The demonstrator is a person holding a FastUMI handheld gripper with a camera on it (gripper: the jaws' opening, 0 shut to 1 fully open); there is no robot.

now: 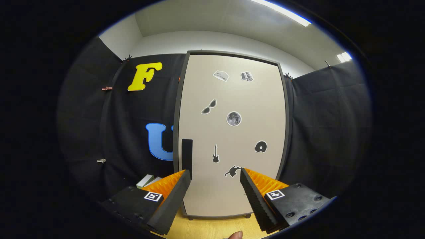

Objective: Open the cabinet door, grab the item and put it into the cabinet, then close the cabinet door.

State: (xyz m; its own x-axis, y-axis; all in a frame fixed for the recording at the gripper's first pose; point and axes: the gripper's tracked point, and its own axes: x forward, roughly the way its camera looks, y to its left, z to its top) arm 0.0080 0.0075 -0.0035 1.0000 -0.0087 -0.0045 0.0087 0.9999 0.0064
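On the pale wooden tabletop [212,229] the closed cabinet door [232,132] stands just beyond our gripper [215,176], whose fingers are spread and empty. We should bring them around the dark handle [187,154], ahead of the left finger, then pull evenly.

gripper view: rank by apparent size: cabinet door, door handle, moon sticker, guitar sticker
1. cabinet door, shut
2. door handle
3. moon sticker
4. guitar sticker, taller than the moon but thinner, so close to it

The gripper is open ahead of the door.
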